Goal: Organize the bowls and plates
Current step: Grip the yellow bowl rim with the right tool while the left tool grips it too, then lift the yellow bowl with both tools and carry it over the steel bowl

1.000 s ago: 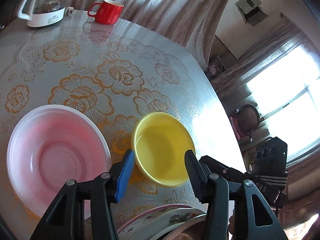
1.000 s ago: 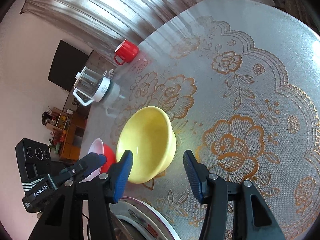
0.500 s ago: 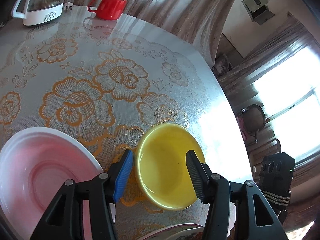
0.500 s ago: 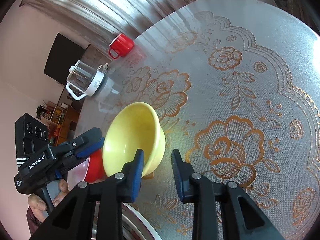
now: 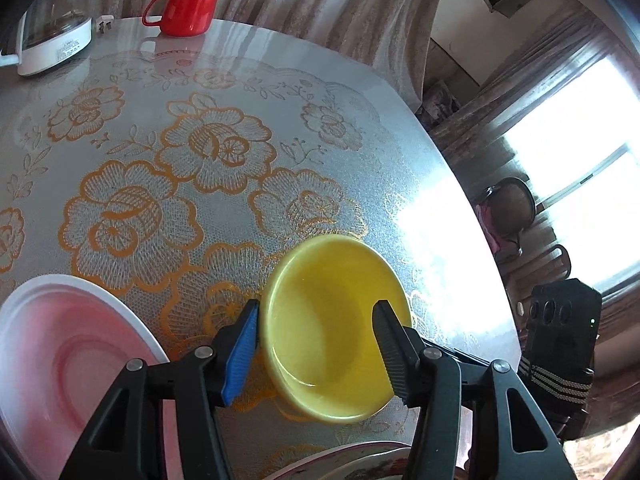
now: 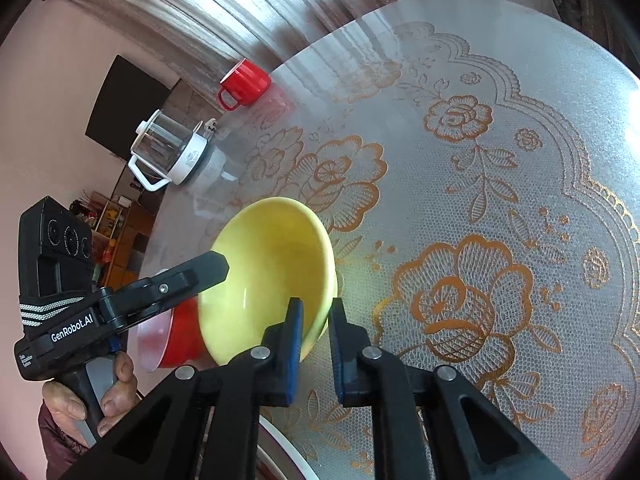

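A yellow bowl (image 6: 272, 276) is tilted up on the flowered tablecloth, its mouth turned to the left. My right gripper (image 6: 316, 312) is shut on the bowl's near right rim, one pad inside and one outside. In the left wrist view the yellow bowl (image 5: 336, 328) fills the gap of my left gripper (image 5: 316, 320), which stands open. Its blue pad is just off the bowl's left edge and its black pad is in front of the inside. A pink-lined red bowl (image 5: 60, 360) sits at the lower left, also seen as the red bowl (image 6: 176, 340) behind the yellow one.
A flowered plate (image 5: 352, 460) lies at the near table edge under the grippers. A red mug (image 5: 184, 10) and a white-based glass kettle (image 5: 48, 40) stand at the far side. The table's right edge (image 5: 460, 200) drops toward chairs by a bright window.
My right gripper went from open around the yellow bowl's rim to shut on it, and the bowl tipped up. My left gripper moved forward until the bowl sits between its fingers.
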The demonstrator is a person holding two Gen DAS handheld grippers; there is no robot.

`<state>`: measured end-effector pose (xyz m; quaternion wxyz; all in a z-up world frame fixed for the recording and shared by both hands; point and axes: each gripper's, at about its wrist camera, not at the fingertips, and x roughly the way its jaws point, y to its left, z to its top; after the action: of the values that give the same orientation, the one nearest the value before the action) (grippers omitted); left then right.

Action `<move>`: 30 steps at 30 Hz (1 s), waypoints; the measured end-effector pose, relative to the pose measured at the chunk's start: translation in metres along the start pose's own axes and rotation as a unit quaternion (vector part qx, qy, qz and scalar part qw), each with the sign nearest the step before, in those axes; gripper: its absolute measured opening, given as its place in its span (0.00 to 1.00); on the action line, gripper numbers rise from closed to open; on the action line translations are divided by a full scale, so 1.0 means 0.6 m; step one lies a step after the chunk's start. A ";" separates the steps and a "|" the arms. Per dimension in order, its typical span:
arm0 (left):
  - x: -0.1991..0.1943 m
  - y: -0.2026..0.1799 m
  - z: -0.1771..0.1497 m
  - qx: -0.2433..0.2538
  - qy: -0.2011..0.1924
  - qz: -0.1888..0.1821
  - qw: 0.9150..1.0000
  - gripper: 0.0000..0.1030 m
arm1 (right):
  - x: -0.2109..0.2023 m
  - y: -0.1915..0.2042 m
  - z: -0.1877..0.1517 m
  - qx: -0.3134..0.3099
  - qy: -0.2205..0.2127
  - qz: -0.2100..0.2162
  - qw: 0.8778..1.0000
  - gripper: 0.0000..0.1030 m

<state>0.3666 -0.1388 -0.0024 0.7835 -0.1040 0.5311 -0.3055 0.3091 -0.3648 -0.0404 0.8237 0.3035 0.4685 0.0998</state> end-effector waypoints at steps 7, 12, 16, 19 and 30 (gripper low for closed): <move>-0.004 -0.010 -0.023 0.001 0.000 -0.005 1.000 0.55 | -0.011 -0.010 -0.012 0.013 0.000 0.003 1.000 0.11; -0.010 -0.025 -0.031 0.003 -0.003 -0.009 1.000 0.55 | -0.025 -0.017 -0.018 0.023 -0.005 -0.001 1.000 0.13; -0.023 -0.036 -0.035 0.001 -0.016 -0.016 1.000 0.55 | -0.037 -0.017 -0.020 0.030 -0.012 0.001 0.999 0.13; -0.039 -0.043 -0.036 0.001 -0.033 -0.026 0.999 0.55 | -0.050 -0.011 -0.019 0.031 -0.021 0.005 0.999 0.13; -0.109 -0.066 -0.070 0.004 -0.076 -0.039 0.996 0.52 | -0.104 0.036 -0.026 0.007 -0.056 0.016 0.998 0.14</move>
<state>0.2980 -0.1248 0.0493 0.8098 -0.1440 0.4638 -0.3291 0.2647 -0.3693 0.0111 0.8449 0.3221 0.4169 0.0928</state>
